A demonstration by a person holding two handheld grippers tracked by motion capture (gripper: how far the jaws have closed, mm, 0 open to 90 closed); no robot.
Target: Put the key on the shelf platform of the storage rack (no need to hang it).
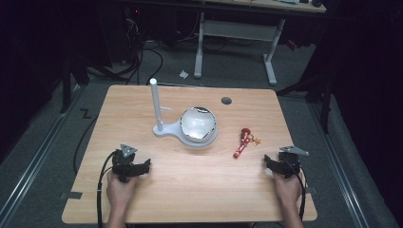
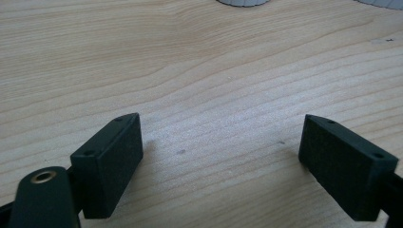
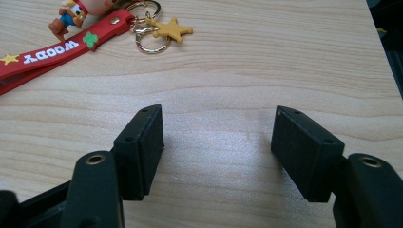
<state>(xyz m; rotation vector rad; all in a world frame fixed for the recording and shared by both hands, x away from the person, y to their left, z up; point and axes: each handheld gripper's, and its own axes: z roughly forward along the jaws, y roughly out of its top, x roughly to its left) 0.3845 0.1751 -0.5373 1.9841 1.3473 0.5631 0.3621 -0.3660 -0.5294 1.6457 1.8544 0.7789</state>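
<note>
A red keychain strap (image 1: 241, 147) with a small figure and a gold star lies on the wooden table right of centre. In the right gripper view the red strap (image 3: 52, 54) reads "WOODY", with the gold star (image 3: 170, 31) and key rings beside it, just beyond the jaws. My right gripper (image 1: 272, 165) rests near the table's right front, open and empty (image 3: 218, 137). My left gripper (image 1: 142, 167) sits at the left front, open, with bare wood between its jaws (image 2: 221, 147). A white stand (image 1: 159, 128) with an upright post (image 1: 155, 102) carries a round shiny bowl-like dish (image 1: 198, 122) mid-table.
A round cable hole (image 1: 226, 100) is set in the table near its far edge. Beyond the table a white desk frame (image 1: 235, 31) stands on the grey floor. Cables trail off the table's left side (image 1: 83, 137).
</note>
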